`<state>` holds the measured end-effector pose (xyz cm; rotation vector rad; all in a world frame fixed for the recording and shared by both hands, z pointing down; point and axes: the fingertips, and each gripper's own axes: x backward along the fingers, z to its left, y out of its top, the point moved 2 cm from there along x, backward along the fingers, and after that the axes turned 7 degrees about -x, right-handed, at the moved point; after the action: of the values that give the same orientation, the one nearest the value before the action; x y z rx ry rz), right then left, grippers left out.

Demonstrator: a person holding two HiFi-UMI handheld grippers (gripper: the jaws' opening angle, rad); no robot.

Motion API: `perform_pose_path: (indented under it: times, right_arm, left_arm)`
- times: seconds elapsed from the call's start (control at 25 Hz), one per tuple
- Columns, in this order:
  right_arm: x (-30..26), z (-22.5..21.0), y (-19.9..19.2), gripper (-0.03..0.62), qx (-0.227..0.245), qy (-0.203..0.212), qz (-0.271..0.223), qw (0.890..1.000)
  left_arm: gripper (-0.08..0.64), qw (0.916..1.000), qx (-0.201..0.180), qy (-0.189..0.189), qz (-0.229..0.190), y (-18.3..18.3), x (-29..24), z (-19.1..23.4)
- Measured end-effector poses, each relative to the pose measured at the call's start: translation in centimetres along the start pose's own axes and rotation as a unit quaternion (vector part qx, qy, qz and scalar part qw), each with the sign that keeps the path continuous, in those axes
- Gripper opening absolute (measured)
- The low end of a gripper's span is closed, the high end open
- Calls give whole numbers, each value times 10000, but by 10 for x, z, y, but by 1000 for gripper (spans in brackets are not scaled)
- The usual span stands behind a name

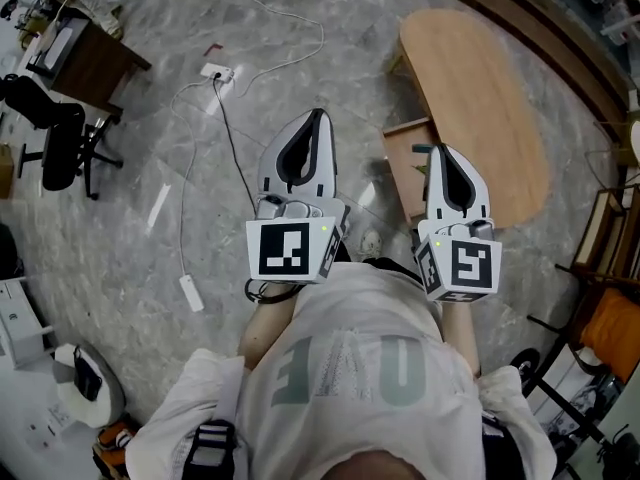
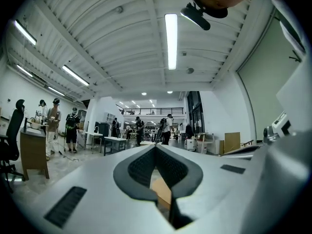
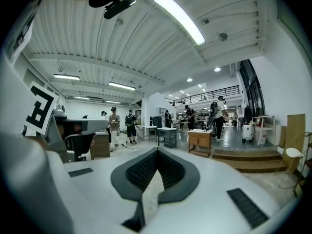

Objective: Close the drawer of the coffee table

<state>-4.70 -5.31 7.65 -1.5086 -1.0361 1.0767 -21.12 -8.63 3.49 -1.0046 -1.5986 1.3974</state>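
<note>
Approach step, by my judgement: the drawer (image 1: 403, 165) stands pulled out of the table (image 1: 490, 98), by the right gripper (image 1: 440, 152), whose jaws, like the left gripper's (image 1: 317, 116), are clenched on nothing; next, press its front squarely inward.

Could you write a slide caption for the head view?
Left gripper and right gripper, both shut and empty, near the oval coffee table with its drawer open.
</note>
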Motion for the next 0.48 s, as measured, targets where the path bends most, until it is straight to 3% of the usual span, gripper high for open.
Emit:
perform_pose_path:
  times: [0.28, 0.48]
  right_arm:
    - [-26, -9, 5, 0, -116, -288, -86, 9995]
    - [-47, -14, -11, 0, -38, -295, -4, 9996]
  left_arm:
    - [-6, 9995, -99, -281, 43, -4, -35, 14]
    - [-6, 9978, -161, -626, 160, -29, -57, 5]
